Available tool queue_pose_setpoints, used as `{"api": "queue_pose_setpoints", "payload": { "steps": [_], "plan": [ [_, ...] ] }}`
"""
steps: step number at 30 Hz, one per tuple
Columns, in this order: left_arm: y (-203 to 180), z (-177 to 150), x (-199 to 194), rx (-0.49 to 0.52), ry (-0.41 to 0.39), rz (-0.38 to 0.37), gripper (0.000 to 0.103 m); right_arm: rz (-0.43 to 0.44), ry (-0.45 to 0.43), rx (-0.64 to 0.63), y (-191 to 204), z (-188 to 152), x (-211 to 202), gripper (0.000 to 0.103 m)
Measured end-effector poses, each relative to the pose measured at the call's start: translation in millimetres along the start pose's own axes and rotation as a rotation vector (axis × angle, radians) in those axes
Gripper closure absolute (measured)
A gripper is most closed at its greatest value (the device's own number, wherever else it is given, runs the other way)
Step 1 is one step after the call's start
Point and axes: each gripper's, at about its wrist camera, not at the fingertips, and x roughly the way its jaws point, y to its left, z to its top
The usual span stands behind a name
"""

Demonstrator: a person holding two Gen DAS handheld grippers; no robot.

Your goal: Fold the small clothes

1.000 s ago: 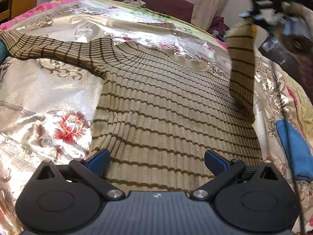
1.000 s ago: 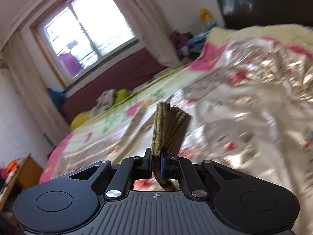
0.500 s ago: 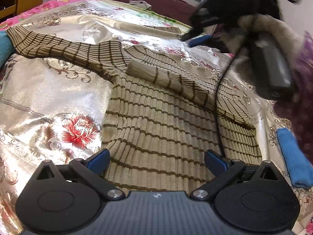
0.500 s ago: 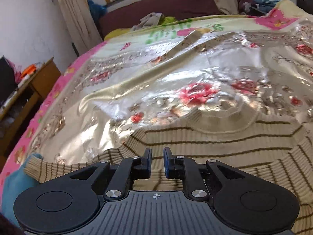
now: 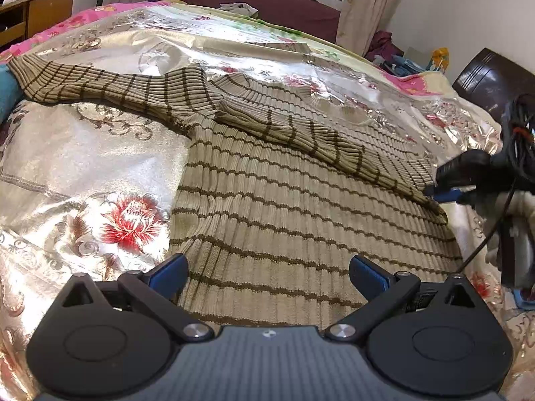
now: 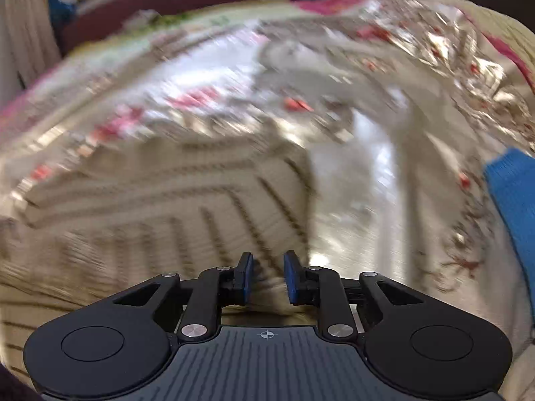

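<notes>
1. 1 striped sweater lies flat on the bed, tan with thin brown lines, its hem nearest the left wrist camera.
2. It has 2 sleeves: the left sleeve stretches out to the far left over the bedspread, and the right sleeve lies folded diagonally across the chest, its cuff near the middle.
3. 2 grippers are in view. The left gripper hangs over the hem with its jaws spread wide and nothing between them.
4. The right gripper is just off the sweater's right edge; its jaws are opening, a narrow gap shows, and no cloth is pinched. Its own view is badly blurred.
5. No container shows.
6. The shiny floral bedspread covers the bed under everything.
7. 1 blue cloth lies to the right of the sweater, apart from it.
8. 1 wooden cabinet stands at the far left, curtains hang at the far window, and 1 black cable trails from the right gripper.
</notes>
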Motion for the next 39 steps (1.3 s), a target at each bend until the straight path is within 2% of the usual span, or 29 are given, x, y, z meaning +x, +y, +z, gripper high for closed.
{"api": "queue_pose_setpoints", "payload": {
  "steps": [5,10,14,18,22,24,28,31,33,34,37,39],
  "plan": [
    [-4.7,-3.0,5.6,0.031,0.006,0.02,0.0,0.021,-0.006,0.011,-6.1,-1.7,1.4,0.083],
    [-5.0,-4.2,5.4,0.038,0.003,0.025,0.0,0.002,-0.028,-0.008,-10.1,4.5,-3.3,0.083],
    [-4.9,-4.3,4.6,0.038,0.002,0.025,0.0,0.063,-0.037,-0.017,0.3,2.7,-17.9,0.08],
    [-2.5,-2.6,-1.7,0.03,-0.002,0.025,0.0,0.206,-0.023,-0.126,41.0,2.5,-31.7,0.08],
    [3.5,0.7,-10.7,0.012,-0.01,0.026,0.0,0.353,0.004,-0.325,110.7,-5.2,-37.7,0.076],
    [6.1,2.3,-14.8,0.009,-0.025,0.035,0.0,0.389,-0.002,-0.422,144.6,-12.0,-37.3,0.076],
    [16.2,5.8,-17.3,-0.025,-0.038,0.052,0.0,0.419,-0.007,-0.564,199.4,-23.7,-27.1,0.075],
    [26.4,8.8,-17.8,-0.065,-0.045,0.052,0.0,0.419,-0.017,-0.632,224.1,-27.8,-17.3,0.063],
    [30.4,10.0,-17.1,-0.077,-0.047,0.058,0.0,0.391,-0.029,-0.685,235.7,-32.5,-12.3,0.063],
    [32.4,10.5,-16.4,-0.084,-0.045,0.06,0.0,0.375,-0.027,-0.701,238.0,-34.2,-8.9,0.063],
    [36.2,11.6,-13.6,-0.095,-0.042,0.072,0.0,0.345,-0.022,-0.727,243.4,-37.7,-6.4,0.079],
    [38.1,12.6,-12.8,-0.098,-0.045,0.08,0.0,0.35,-0.02,-0.723,242.6,-38.1,-7.6,0.084]
  ]
}}
